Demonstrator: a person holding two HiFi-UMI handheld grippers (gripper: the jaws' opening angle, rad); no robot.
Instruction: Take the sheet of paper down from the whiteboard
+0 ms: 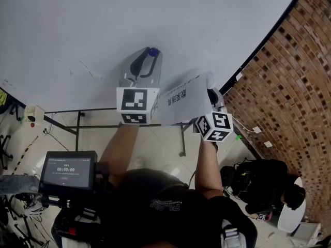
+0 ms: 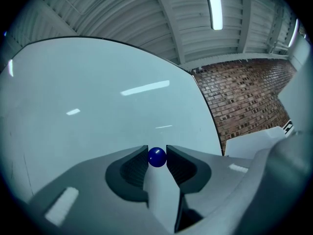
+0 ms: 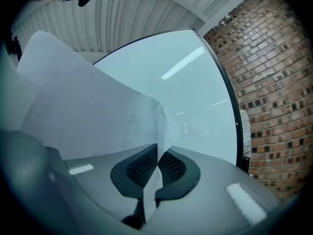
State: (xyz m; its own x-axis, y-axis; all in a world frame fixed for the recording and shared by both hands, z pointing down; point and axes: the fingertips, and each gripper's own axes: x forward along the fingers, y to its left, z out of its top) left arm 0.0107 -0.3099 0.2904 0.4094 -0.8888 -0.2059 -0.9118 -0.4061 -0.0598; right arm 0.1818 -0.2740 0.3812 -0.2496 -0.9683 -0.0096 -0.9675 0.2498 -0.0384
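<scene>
The white sheet of paper (image 1: 182,100) with dark print hangs free of the whiteboard (image 1: 103,30), bowed between the two grippers. My right gripper (image 1: 211,91) is shut on the sheet's right edge; in the right gripper view the paper (image 3: 88,111) runs up from between the closed pads of the gripper (image 3: 159,153). My left gripper (image 1: 149,57) points at the board and is shut on a small blue ball-shaped magnet (image 1: 153,51). The left gripper view shows that magnet (image 2: 157,157) pinched at the tips, just off the whiteboard (image 2: 98,106), with a corner of the paper (image 2: 254,140) at the right.
A brick wall (image 1: 295,76) borders the whiteboard's black right edge (image 1: 258,50). Below the board stand its metal frame legs (image 1: 78,125). A small screen (image 1: 67,170) sits at the lower left, and a black bag (image 1: 258,182) and a white stool (image 1: 292,216) rest on the floor at the right.
</scene>
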